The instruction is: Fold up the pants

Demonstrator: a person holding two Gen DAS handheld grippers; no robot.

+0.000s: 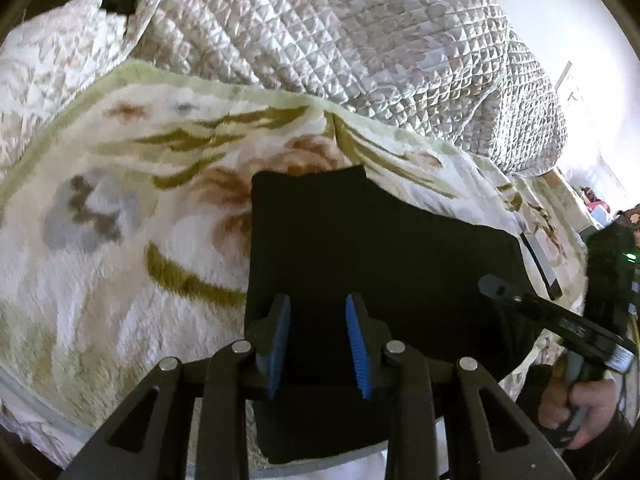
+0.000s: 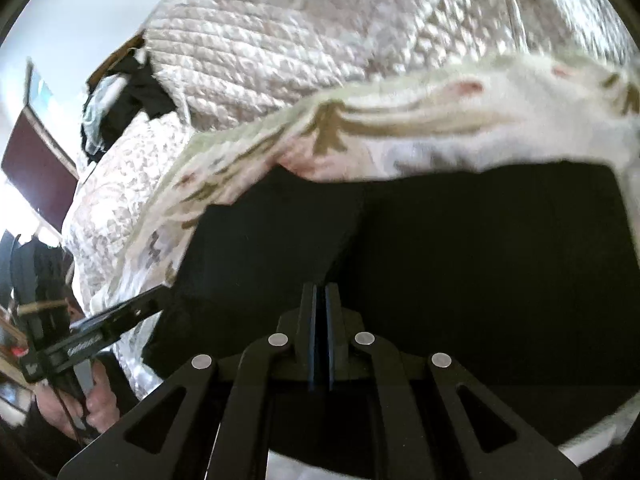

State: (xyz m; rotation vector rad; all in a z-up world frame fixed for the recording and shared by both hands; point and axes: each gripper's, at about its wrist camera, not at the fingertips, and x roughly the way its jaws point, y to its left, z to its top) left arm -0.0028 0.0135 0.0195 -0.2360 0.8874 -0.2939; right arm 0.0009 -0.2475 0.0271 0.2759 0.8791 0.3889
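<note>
The black pants are lying as a compact folded block on the flowered blanket, which serves as the landmark here: the quilt is heaped beyond the blanket's far edge, and the pants are sitting on the blanket's near part, close to the person.

The left gripper is hanging over the near end of the pants with its blue pads parted and nothing pressed between them; whether the tips are touching the cloth cannot be told. The right gripper is hanging low over the pants with its jaws closed together; both cloth and jaws are black, so whether a thin layer is pinched between them cannot be told. In the left view, the right gripper's tips are sitting at the pants' right edge, with the person's hand wrapped round its handle.

Judging by the neat rectangle, the folding is looking nearly finished, with perhaps one last fold or a smoothing pass remaining. To do it well, each gripper should be taking all layers at a corner, lifting evenly, and carrying the edge over without dragging the blanket up.
</note>
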